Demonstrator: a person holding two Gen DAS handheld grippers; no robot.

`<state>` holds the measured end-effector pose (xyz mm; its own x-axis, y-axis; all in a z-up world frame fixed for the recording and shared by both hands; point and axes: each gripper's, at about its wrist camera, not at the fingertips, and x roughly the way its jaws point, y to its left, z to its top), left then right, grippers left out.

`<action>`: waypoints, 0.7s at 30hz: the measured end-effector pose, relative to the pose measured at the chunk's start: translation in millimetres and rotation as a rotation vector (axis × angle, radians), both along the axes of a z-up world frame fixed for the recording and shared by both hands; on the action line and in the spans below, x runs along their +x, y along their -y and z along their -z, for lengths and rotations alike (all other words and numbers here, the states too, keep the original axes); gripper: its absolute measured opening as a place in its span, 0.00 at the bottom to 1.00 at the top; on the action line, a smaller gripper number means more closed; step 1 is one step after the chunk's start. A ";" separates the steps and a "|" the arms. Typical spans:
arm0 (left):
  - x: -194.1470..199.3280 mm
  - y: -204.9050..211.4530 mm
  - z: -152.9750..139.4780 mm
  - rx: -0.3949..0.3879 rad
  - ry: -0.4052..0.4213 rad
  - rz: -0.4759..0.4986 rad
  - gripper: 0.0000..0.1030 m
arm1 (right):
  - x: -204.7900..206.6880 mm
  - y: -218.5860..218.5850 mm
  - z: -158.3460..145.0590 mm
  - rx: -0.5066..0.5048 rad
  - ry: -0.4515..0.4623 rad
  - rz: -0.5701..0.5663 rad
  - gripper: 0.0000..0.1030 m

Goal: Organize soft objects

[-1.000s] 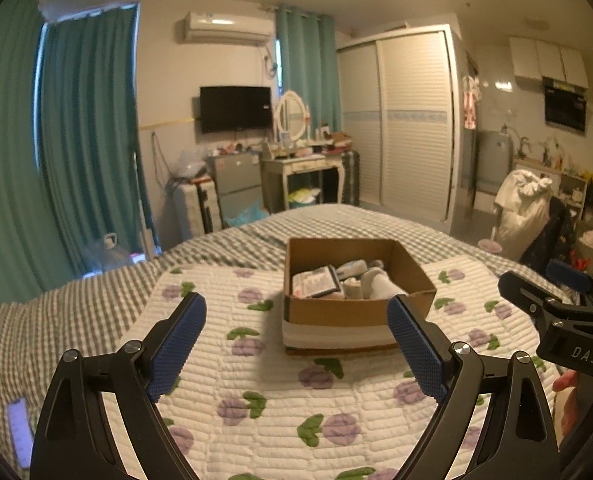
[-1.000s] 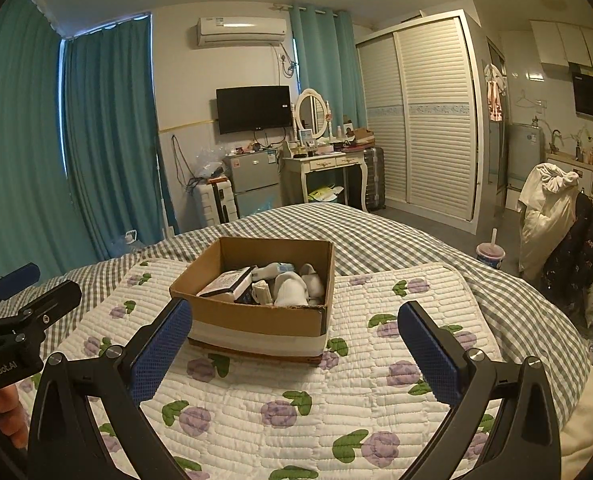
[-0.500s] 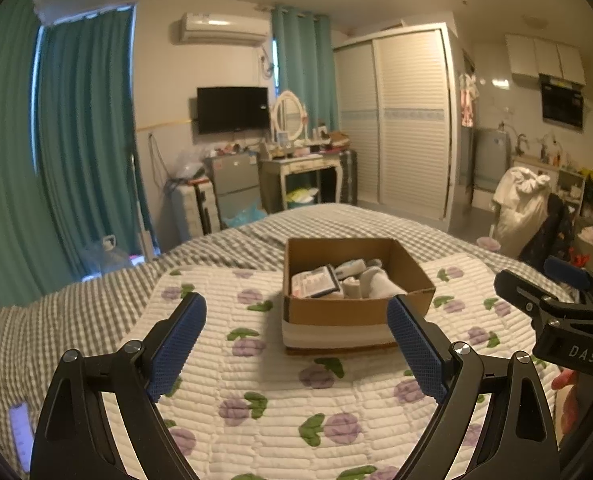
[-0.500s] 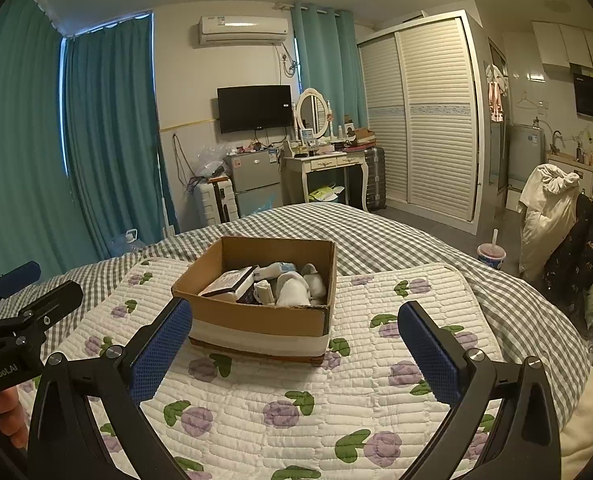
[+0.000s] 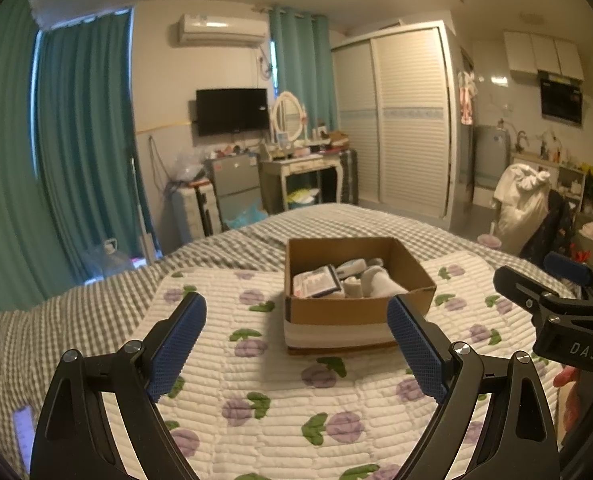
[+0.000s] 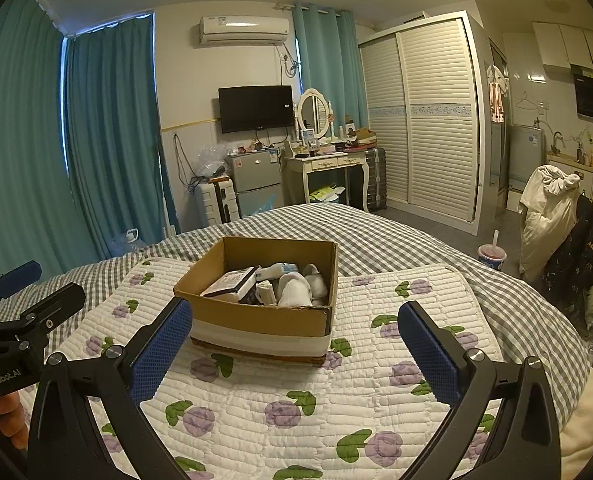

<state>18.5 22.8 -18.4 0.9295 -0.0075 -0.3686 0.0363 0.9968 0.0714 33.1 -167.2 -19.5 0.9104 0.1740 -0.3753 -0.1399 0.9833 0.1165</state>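
Note:
A brown cardboard box [image 5: 338, 312] sits on a white quilted mat with purple flowers [image 5: 256, 380] on the bed; it also shows in the right wrist view [image 6: 256, 320]. Inside lie white rolled socks [image 5: 378, 282], a printed packet [image 5: 316, 282] and other small soft items [image 6: 292, 290]. My left gripper [image 5: 296, 340] is open and empty, held above the mat in front of the box. My right gripper [image 6: 296, 344] is open and empty, also in front of the box, to the right of the left one.
The mat [image 6: 296, 400] lies on a grey checked bedspread [image 6: 416, 248]. Beyond the bed stand a dressing table [image 6: 328, 168], a small fridge [image 6: 254, 184], a white wardrobe [image 6: 428, 120] and teal curtains [image 6: 108, 140]. A chair with clothes [image 6: 552, 216] stands at the right.
Both grippers stay open and nearly still. The left wrist view has risen and tilted slightly, showing more ceiling. The box has not moved.

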 end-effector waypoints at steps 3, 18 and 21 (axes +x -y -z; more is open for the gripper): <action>-0.3 0.5 0.1 0.002 0.000 0.002 0.91 | -0.2 0.0 0.3 -0.001 -0.002 0.000 1.00; -1.0 -0.2 0.8 0.007 -0.002 0.000 0.91 | -2.7 -1.6 -0.6 -0.002 -0.004 -0.009 1.00; -1.3 -0.4 0.3 0.005 -0.001 0.004 0.91 | -2.4 -2.5 -0.1 -0.003 -0.010 -0.009 1.00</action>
<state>17.2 23.2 -18.8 0.9290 -0.0090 -0.3700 0.0401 0.9963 0.0765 30.8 -164.7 -19.4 0.9052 0.1808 -0.3846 -0.1473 0.9824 0.1151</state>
